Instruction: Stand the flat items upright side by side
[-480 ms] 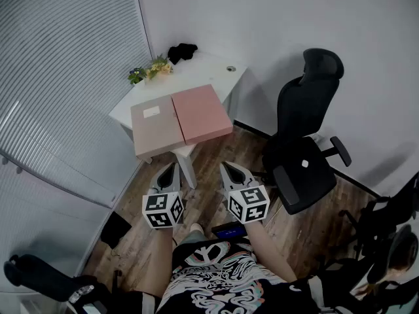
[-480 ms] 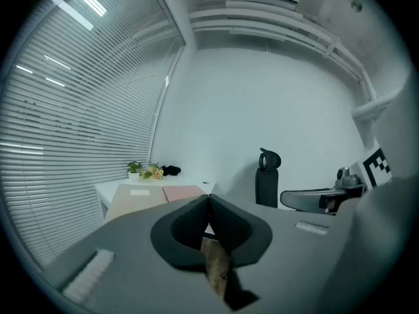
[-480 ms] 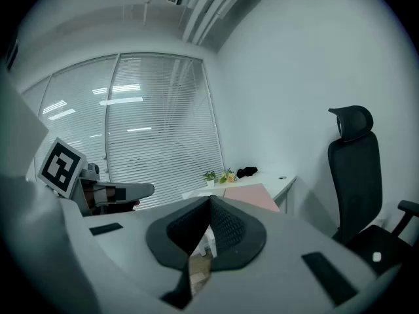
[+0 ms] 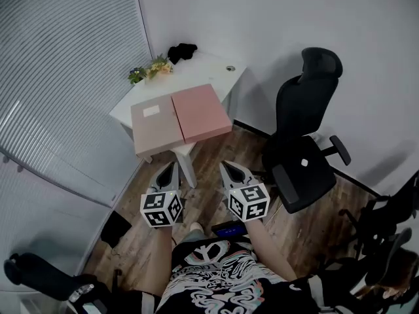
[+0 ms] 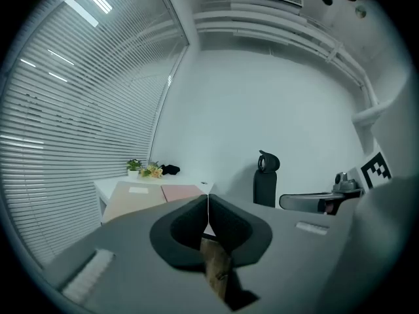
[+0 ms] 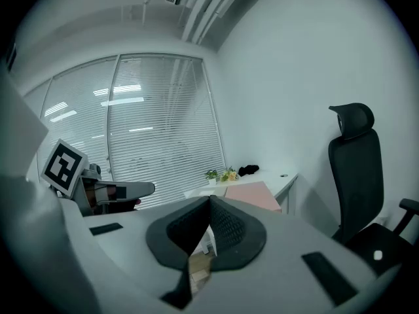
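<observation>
While I stand back from the white desk [image 4: 206, 70], my left gripper [image 4: 172, 167] and right gripper [image 4: 225, 167] are held out in front of my body, side by side, noses tipped slightly down toward the desk's near end. Neither reaches it; only wooden floor [image 4: 209, 191] lies between them and the desk.

Beige flat item [image 4: 154, 126] and pink flat item [image 4: 200, 113] lie flat on the desk's near end, long edges touching, beige on the side toward the window blinds [image 4: 59, 77]. Small flowering plant [image 4: 149, 69] and a black bundle [image 4: 182, 51] sit at the desk's far end. Black office chair [image 4: 302, 142] stands off the desk's right side.

Both pairs of jaws are closed together, nothing between them, touching nothing.
</observation>
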`<state>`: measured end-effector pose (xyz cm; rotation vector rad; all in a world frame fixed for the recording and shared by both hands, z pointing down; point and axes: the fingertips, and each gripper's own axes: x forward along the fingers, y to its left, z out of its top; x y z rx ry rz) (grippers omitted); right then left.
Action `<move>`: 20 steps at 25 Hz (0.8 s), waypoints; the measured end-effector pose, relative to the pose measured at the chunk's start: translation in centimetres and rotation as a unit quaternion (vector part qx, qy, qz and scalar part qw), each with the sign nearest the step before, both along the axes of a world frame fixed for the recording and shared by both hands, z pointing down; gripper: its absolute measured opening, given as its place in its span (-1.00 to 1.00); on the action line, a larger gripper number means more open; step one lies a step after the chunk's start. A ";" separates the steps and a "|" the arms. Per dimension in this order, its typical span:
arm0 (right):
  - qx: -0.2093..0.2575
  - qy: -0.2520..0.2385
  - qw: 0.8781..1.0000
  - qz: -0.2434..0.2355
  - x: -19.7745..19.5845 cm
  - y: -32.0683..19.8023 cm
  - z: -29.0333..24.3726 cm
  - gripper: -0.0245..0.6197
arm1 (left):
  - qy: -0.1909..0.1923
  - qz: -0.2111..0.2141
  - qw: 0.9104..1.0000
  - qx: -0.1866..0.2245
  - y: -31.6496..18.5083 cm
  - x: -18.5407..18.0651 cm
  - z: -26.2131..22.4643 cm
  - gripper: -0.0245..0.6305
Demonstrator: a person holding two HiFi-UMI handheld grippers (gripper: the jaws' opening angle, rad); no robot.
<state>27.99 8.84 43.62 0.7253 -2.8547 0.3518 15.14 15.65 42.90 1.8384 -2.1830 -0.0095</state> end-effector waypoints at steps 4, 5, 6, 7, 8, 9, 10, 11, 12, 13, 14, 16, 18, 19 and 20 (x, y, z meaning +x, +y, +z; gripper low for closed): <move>-0.017 -0.019 1.000 0.003 0.0 0.1 0.0 -0.91 | 0.015 0.024 1.000 0.006 0.0 0.8 0.2 -0.69; -0.021 -0.026 0.999 0.005 0.1 0.0 -0.1 -0.91 | 0.017 0.031 0.999 0.007 0.0 1.1 0.2 -0.62; -0.025 -0.033 0.999 0.007 0.1 0.0 -0.2 -0.91 | 0.020 0.035 0.999 0.008 0.0 1.2 0.2 -0.58; -0.030 -0.040 0.999 0.006 0.1 0.0 -0.3 -0.85 | 0.022 0.038 0.999 0.009 0.1 1.3 0.3 -0.55; -0.037 -0.048 0.998 0.003 0.0 0.0 -0.4 -0.71 | 0.026 0.040 0.999 0.009 0.2 1.4 0.4 -0.52; -0.047 -0.057 0.997 -0.001 0.0 0.1 -0.4 -0.58 | 0.028 0.040 0.999 0.008 0.3 1.4 0.5 -0.48; -0.058 -0.066 0.996 -0.004 -0.1 0.2 -0.4 -0.54 | 0.028 0.039 0.999 0.009 0.4 1.4 0.5 -0.45; -0.069 -0.075 0.995 -0.007 -0.1 0.3 -0.3 -0.52 | 0.025 0.035 0.999 0.010 0.5 1.3 0.5 -0.44; -0.078 -0.083 0.993 -0.008 0.0 0.4 -0.2 -0.51 | 0.018 0.029 0.999 0.013 0.7 1.3 0.4 -0.44; -0.087 -0.089 0.992 -0.008 0.1 0.4 0.0 -0.51 | 0.012 0.023 1.000 0.014 0.7 1.1 0.4 -0.44; -0.095 -0.093 0.991 -0.008 0.3 0.4 0.2 -0.51 | 0.008 0.018 1.000 0.014 0.7 1.0 0.4 -0.44; -0.108 -0.099 0.989 -0.004 0.5 0.0 0.5 -0.50 | 0.011 0.016 1.000 0.011 0.5 0.8 0.6 -0.44; -0.117 -0.104 0.988 0.002 0.7 -0.5 0.6 -0.48 | 0.012 0.021 1.000 0.005 0.1 0.7 0.7 -0.43; -0.121 -0.107 0.987 0.005 0.8 -0.9 0.7 -0.47 | 0.009 0.024 1.000 0.000 -0.2 0.6 0.8 -0.44; -0.124 -0.109 0.986 0.009 0.8 -1.3 0.8 -0.46 | 0.005 0.028 1.000 -0.004 -0.5 0.6 1.0 -0.43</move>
